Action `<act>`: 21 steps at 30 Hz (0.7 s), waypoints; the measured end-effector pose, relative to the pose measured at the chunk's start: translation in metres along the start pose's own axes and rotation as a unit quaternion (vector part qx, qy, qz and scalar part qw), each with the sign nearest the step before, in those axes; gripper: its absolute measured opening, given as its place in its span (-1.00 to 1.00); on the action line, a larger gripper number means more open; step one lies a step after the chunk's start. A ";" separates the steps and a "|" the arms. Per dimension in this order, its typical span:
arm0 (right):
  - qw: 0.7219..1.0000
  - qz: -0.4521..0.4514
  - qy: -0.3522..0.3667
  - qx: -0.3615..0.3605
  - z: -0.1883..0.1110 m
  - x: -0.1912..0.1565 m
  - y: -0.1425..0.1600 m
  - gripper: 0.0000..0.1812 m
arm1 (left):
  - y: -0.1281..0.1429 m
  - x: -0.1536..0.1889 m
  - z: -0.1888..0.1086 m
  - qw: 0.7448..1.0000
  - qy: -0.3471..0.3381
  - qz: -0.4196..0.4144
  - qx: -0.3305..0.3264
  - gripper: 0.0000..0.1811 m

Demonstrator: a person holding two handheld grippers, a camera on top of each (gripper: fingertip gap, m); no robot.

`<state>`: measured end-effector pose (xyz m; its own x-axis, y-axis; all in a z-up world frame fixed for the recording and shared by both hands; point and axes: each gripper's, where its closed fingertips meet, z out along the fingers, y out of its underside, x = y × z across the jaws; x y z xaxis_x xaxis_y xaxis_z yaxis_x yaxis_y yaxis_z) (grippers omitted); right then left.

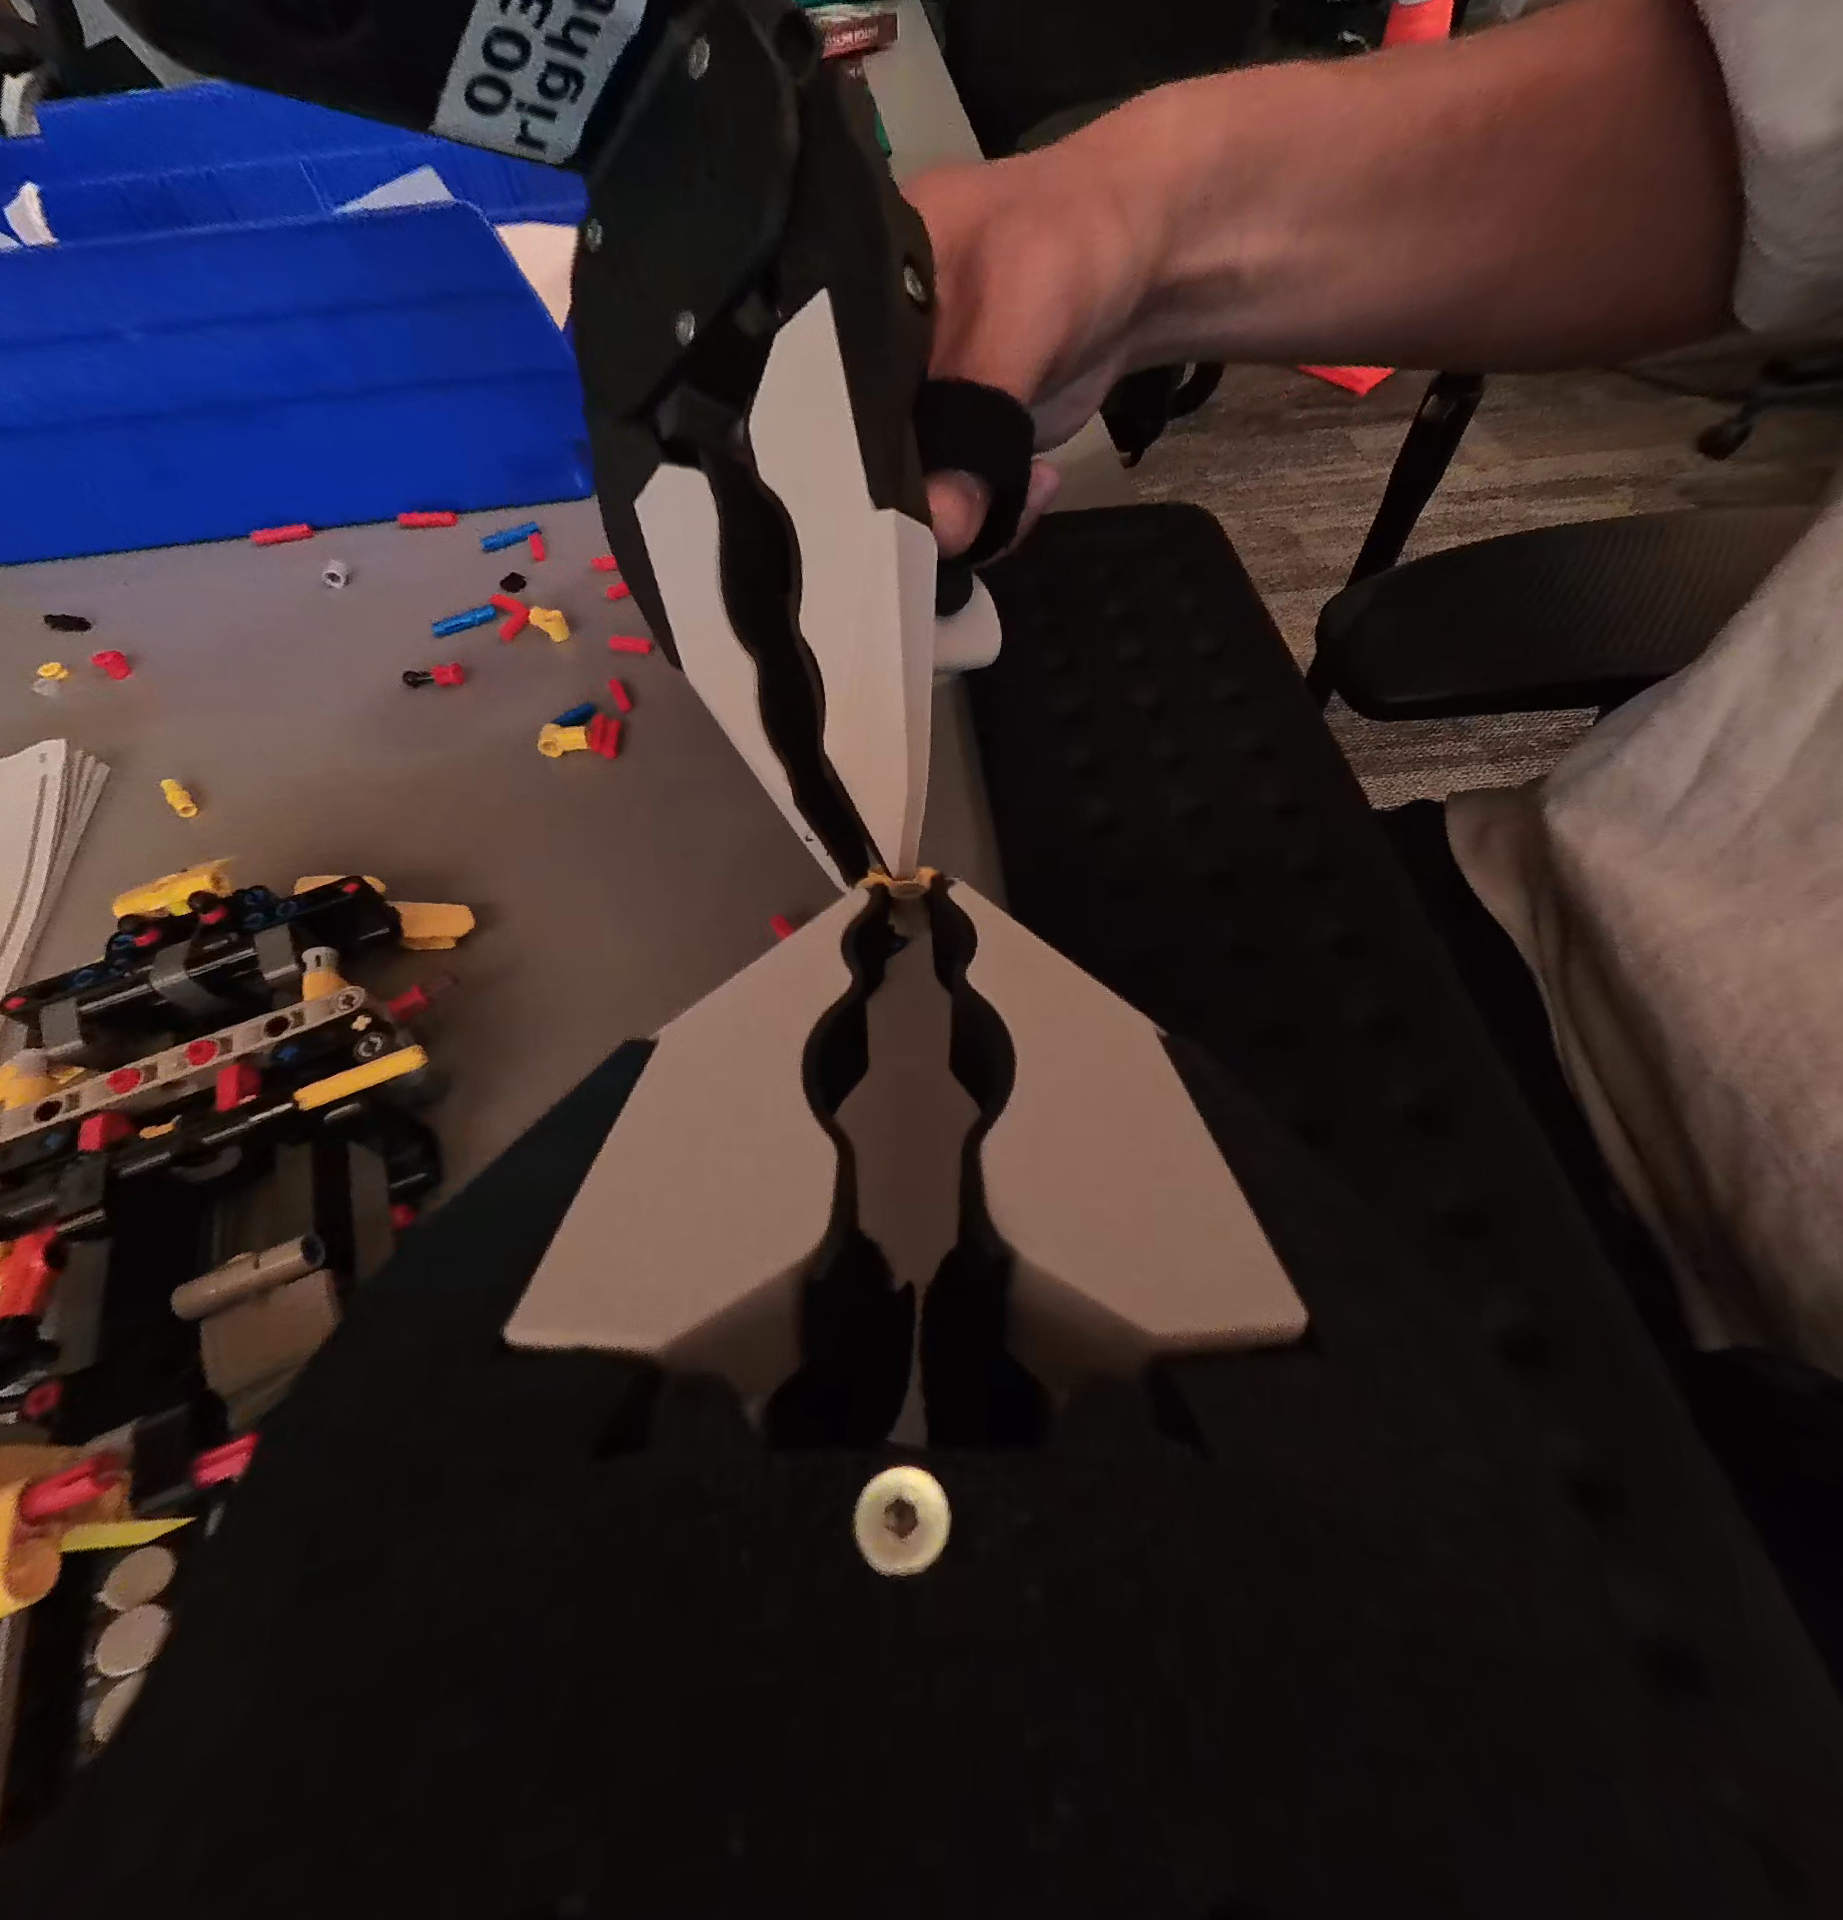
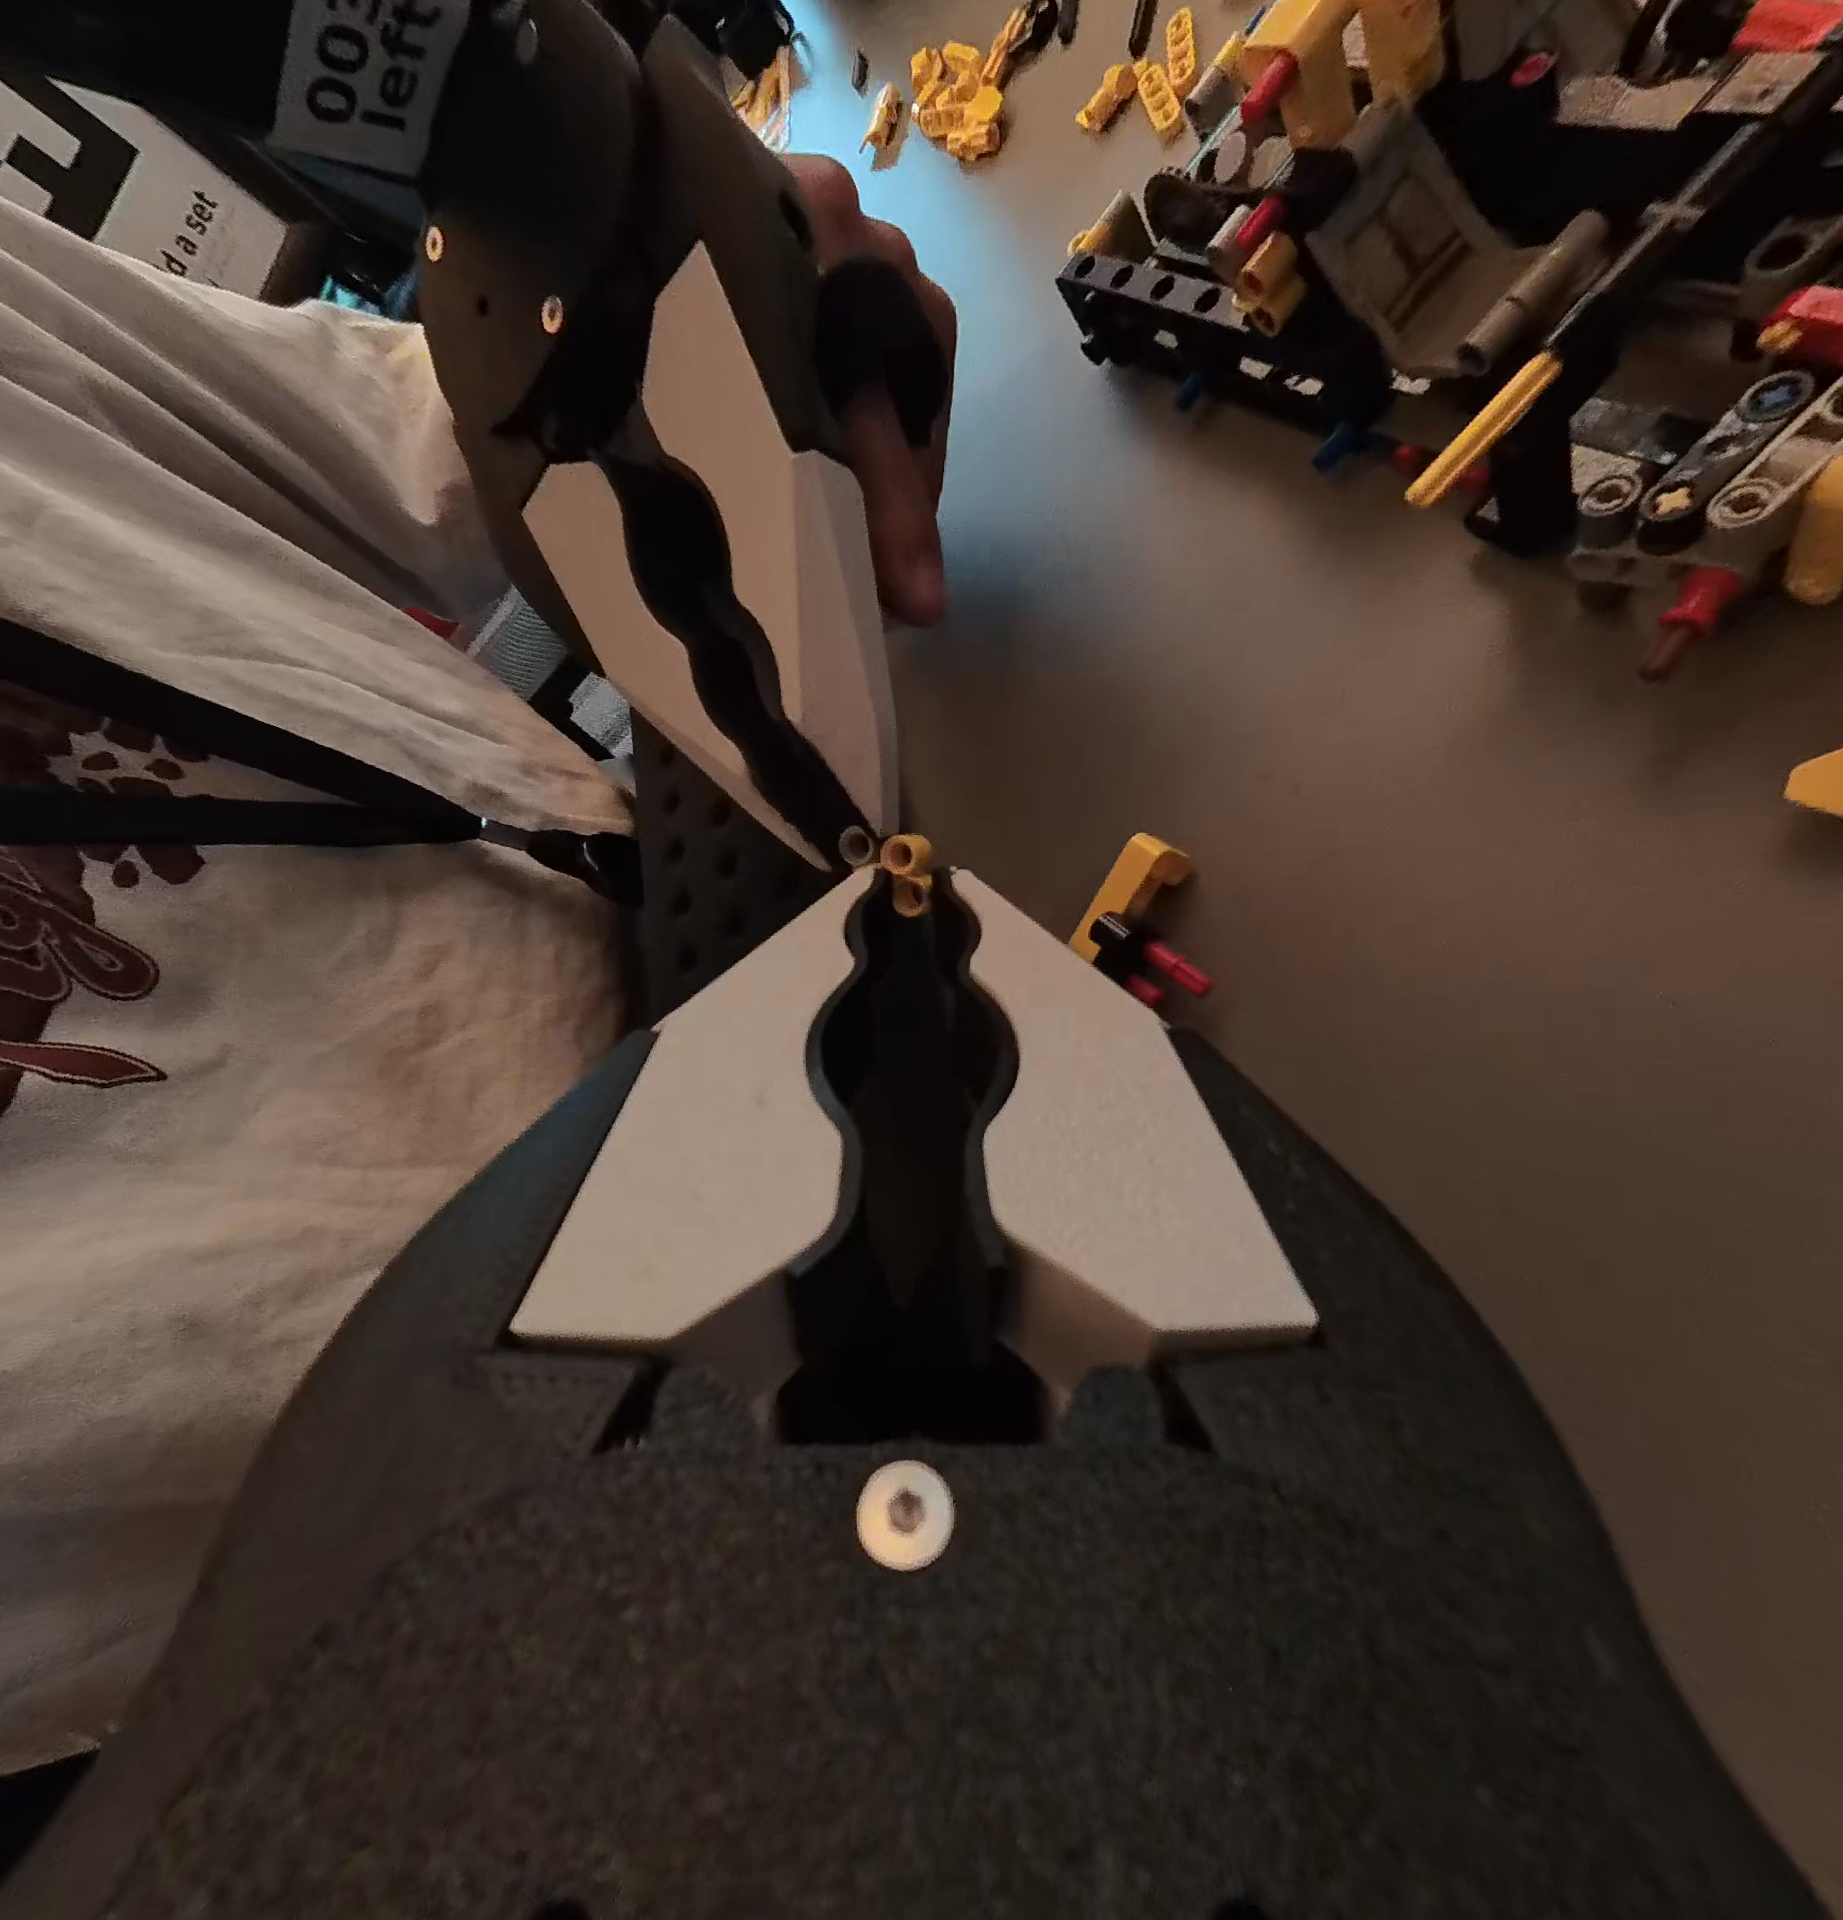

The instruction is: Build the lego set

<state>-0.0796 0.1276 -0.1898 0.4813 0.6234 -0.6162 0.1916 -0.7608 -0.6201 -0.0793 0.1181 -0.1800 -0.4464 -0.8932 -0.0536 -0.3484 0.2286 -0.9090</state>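
Tip to tip, each hand-held gripper [image 2: 901,883] pinches a small piece [image 2: 909,871].

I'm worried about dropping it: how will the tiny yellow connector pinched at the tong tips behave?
The yellow connector is probably stiff and very light. With only the right tongs' tips on it, it might twist or pop out. Its round barrels suggest it would roll on the table.

Dim warm light, fisheye-bent edges, soft blur, bluish glare
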 end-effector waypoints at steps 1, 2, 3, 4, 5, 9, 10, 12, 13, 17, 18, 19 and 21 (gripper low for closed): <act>1.000 0.001 0.000 -0.002 0.001 0.000 0.001 -0.93 | 0.002 0.001 0.001 1.000 0.003 -0.001 -0.004 -0.92; 1.000 0.000 0.001 -0.005 0.002 0.001 0.002 -0.93 | 0.003 0.001 0.001 1.000 0.005 -0.001 -0.009 -0.92; 1.000 -0.002 0.007 -0.009 0.003 0.003 0.003 -0.93 | 0.005 0.001 0.002 1.000 0.003 -0.002 -0.013 -0.92; 1.000 -0.005 0.014 -0.008 0.003 0.005 0.002 -0.93 | 0.006 -0.001 0.002 1.000 -0.001 -0.004 -0.015 -0.92; 1.000 -0.011 0.024 -0.007 0.003 0.007 0.001 -0.93 | 0.007 -0.003 0.003 1.000 -0.004 -0.009 -0.018 -0.92; 0.992 -0.071 0.098 0.034 -0.007 0.015 -0.015 -0.70 | 0.008 -0.022 -0.002 0.996 -0.019 -0.086 -0.009 -0.92; 0.988 -0.092 0.119 0.047 -0.011 0.015 -0.020 -0.63 | 0.005 -0.029 -0.005 0.993 -0.025 -0.115 0.002 -0.92; 0.974 -0.152 0.158 0.065 -0.016 0.011 -0.028 -0.56 | 0.001 -0.043 -0.014 0.982 -0.027 -0.186 0.030 -0.92; 0.962 -0.191 0.180 0.072 -0.017 0.009 -0.032 -0.54 | 0.000 -0.049 -0.018 0.974 -0.022 -0.222 0.043 -0.92; 0.918 -0.275 0.279 0.063 -0.013 0.005 -0.040 -0.56 | -0.007 -0.061 -0.029 0.931 0.026 -0.351 0.099 -0.93; 0.912 -0.276 0.296 0.063 -0.010 0.004 -0.042 -0.57 | -0.010 -0.061 -0.032 0.917 0.045 -0.380 0.114 -0.93; 0.910 -0.276 0.302 0.065 -0.007 0.002 -0.043 -0.57 | -0.012 -0.060 -0.033 0.903 0.065 -0.406 0.125 -0.93; 0.905 -0.286 0.306 0.070 -0.001 -0.001 -0.046 -0.53 | -0.014 -0.054 -0.034 0.881 0.109 -0.442 0.131 -0.92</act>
<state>-0.0880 0.1617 -0.1599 0.7296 0.6591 0.1826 0.4693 -0.2882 -0.8347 -0.0784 0.1763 -0.1503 -0.2541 -0.5750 0.7777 -0.4495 -0.6418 -0.6214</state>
